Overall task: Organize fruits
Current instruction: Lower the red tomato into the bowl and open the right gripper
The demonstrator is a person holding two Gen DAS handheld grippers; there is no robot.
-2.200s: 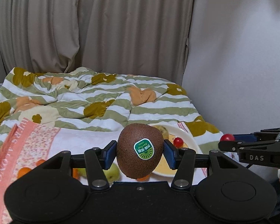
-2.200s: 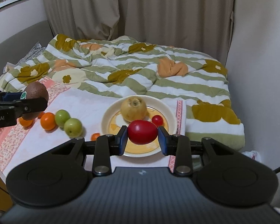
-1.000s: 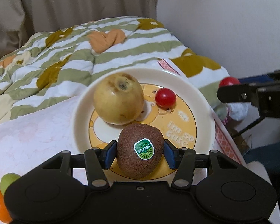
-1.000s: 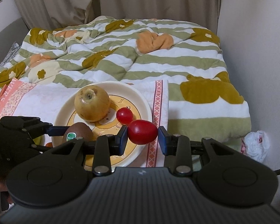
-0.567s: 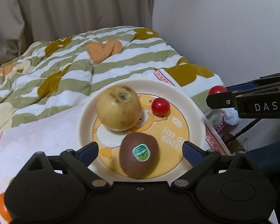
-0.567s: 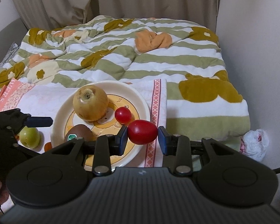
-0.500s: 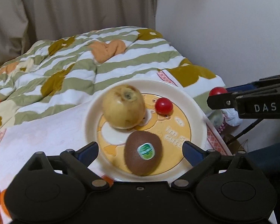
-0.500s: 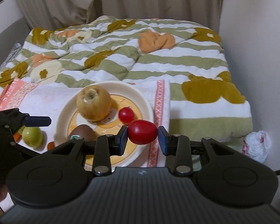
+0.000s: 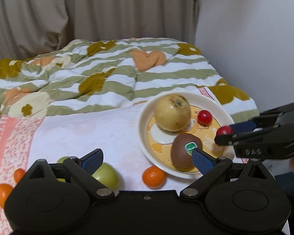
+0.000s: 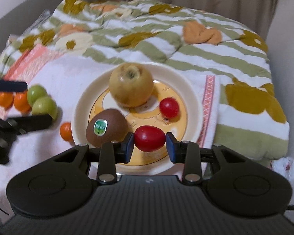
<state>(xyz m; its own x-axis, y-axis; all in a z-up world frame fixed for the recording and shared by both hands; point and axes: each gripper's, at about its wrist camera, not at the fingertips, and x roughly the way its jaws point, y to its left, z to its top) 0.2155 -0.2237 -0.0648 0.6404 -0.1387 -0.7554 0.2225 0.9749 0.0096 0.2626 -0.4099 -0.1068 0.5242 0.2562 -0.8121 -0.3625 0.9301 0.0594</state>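
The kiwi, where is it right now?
In the right wrist view the kiwi lies on the plate, at its left front, just before the yellow apple.

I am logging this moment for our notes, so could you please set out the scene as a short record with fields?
plate: holds yellow apple, kiwi, small red tomato
left tool: open, nothing between its pads, jaws just opened
right tool: shut on larger red tomato, over the plate
off the plate: green fruits and orange fruits on the pink cloth
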